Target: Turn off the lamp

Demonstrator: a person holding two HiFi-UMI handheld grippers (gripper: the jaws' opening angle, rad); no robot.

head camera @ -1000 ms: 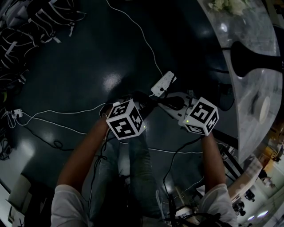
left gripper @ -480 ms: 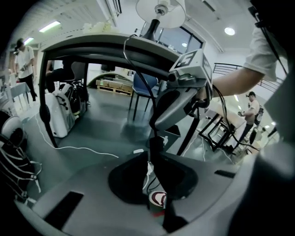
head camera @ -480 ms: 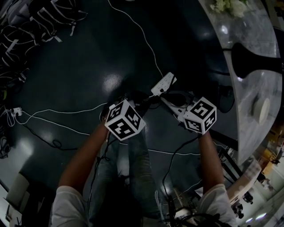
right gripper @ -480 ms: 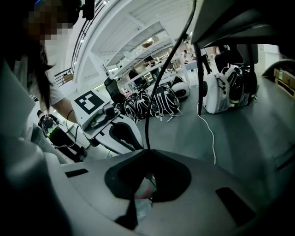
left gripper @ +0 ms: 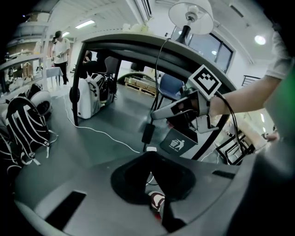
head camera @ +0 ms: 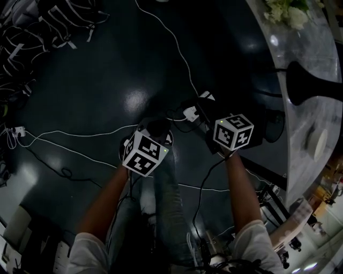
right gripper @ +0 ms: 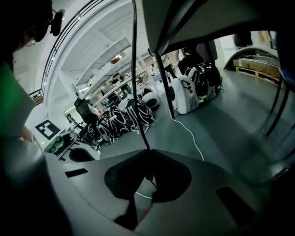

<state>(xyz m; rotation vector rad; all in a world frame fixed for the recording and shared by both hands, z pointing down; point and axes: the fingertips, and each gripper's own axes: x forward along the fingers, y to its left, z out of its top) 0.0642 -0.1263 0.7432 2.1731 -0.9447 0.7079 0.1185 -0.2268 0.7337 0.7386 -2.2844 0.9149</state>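
The right tongs [right gripper: 148, 151] are clenched on a black cord [right gripper: 135, 69], which rises straight from their tip and leaves the right gripper view at the top. The left tongs [left gripper: 150, 154] are clenched on nothing, their tips meeting over the grey floor. A shoe [left gripper: 156, 203] shows through the opening behind them.

Only the left gripper view shows where the cord leads. From the right tongs' tip it climbs over the edge of the desk [left gripper: 133, 44] to the lamp [left gripper: 190, 16]. The lamp stands upright on the desk, a white shade on a dark stem, high above and beyond both tongs. Just below the right tongs' tip a dark block [left gripper: 147, 132] hangs on the cord, blurred. A bin [left gripper: 179, 143] stands under the desk, just right of the cord.

The head view gives the layout from above. The two marker cubes sit side by side over the dark floor, left of the desk's marbled top. The lamp is a dark shape at the right, well apart from both tongs. On the desk, flowers [head camera: 284, 10] lie far and a white disc [head camera: 319, 131] lies nearer. A white cable [head camera: 171, 37] trails across the floor.

The right gripper view shows the desk's underside and striped backpacks [right gripper: 115, 122] at the left.
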